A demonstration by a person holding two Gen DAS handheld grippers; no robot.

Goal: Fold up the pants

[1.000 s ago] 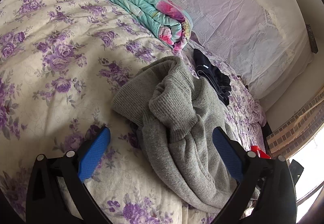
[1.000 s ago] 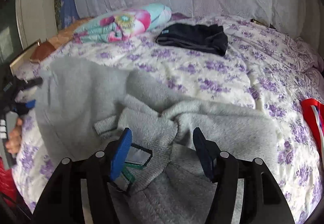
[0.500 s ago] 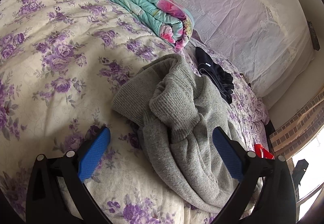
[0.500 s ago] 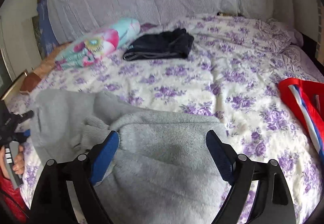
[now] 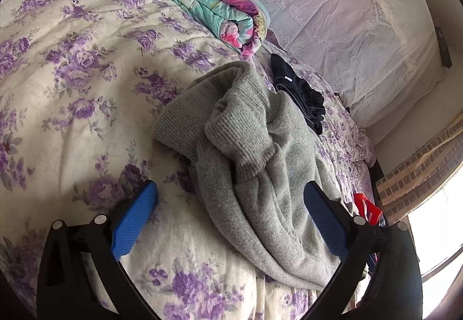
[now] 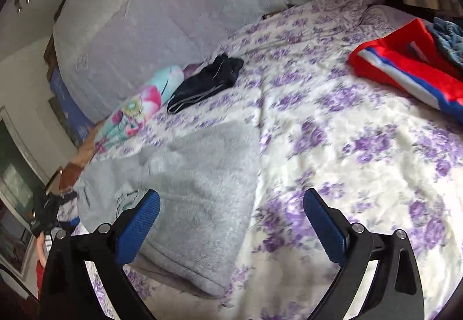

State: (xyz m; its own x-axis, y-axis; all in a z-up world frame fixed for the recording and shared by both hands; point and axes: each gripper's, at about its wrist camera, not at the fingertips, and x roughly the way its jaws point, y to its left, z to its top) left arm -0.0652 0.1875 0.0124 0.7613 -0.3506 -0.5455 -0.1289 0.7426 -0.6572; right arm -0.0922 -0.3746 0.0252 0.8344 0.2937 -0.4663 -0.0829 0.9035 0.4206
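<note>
Grey knit pants [image 5: 249,146] lie bunched on the purple-flowered bedspread [image 5: 72,65], cuffs heaped toward the far end. My left gripper [image 5: 231,215] is open and empty, hovering over the near part of the pants, its right pad above the fabric. In the right wrist view the grey pants [image 6: 196,192] lie at the lower left, folded over flat. My right gripper [image 6: 231,221] is open and empty, above the pants' right edge and the bedspread [image 6: 361,146].
A folded teal-and-pink quilt [image 5: 202,1] and dark folded clothing [image 5: 301,94] lie near the pale lace headboard cover [image 5: 332,16]. A red, white and blue garment [image 6: 411,71] lies at the far right of the bed. The other hand-held gripper [image 6: 46,212] shows at the left edge.
My right gripper has opened wider, let go of the grey fabric and swung right and back, so more bedspread and the red garment show. The left gripper has barely moved.
</note>
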